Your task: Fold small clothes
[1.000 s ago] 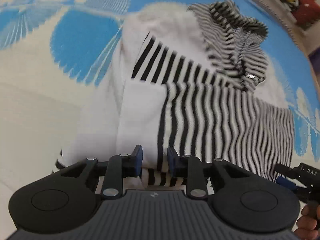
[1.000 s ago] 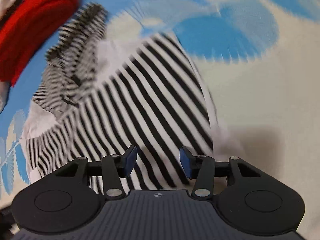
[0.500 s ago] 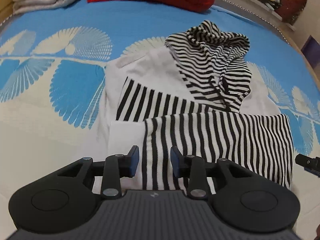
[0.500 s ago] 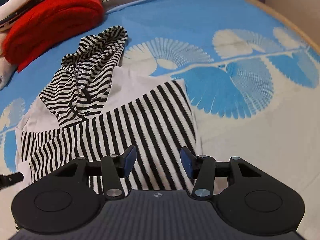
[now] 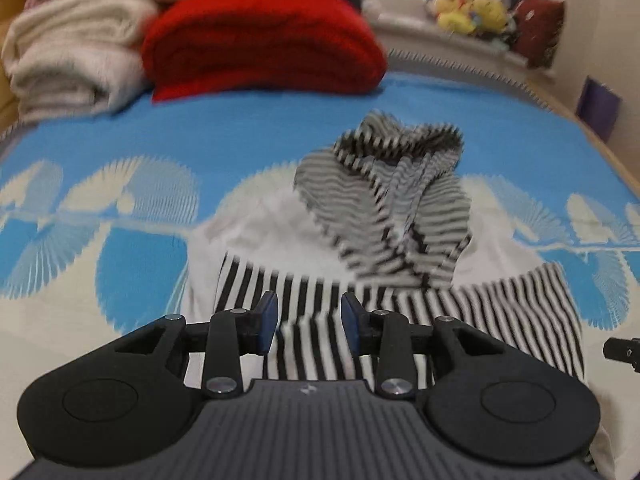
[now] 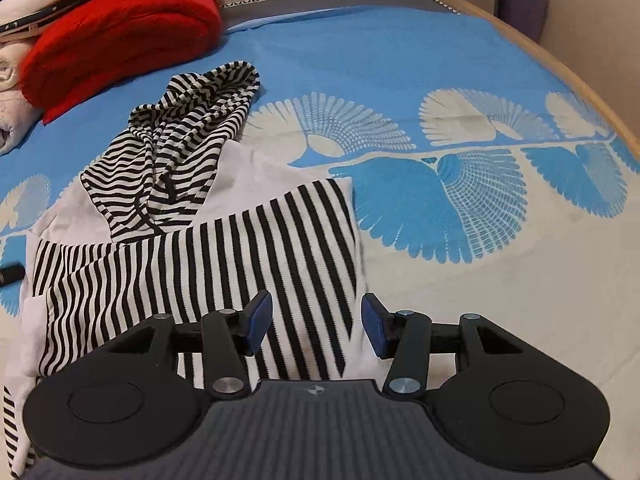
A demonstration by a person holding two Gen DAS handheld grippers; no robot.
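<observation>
Left gripper (image 5: 308, 322): blue-padded jaws apart, nothing between them, held above the near striped panel of the hooded top (image 5: 360, 264). Right gripper (image 6: 316, 324): jaws likewise spread and empty, over the same garment's near right corner. The hooded top (image 6: 224, 248), black-and-white striped with plain white sections, lies partly folded on the blue-and-cream bedspread (image 6: 400, 60); its hood (image 6: 188, 136) sits rumpled at about 11 o'clock from the right gripper and 1 o'clock from the left. Motion blur in the left view leaves the fold edges there uncertain. Farther out, a folded red blanket (image 5: 260, 40) lies at 12 o'clock, a cream blanket (image 5: 68, 48) at 10 o'clock, and what appear to be yellow plush toys (image 5: 472, 12) at 1 o'clock.
</observation>
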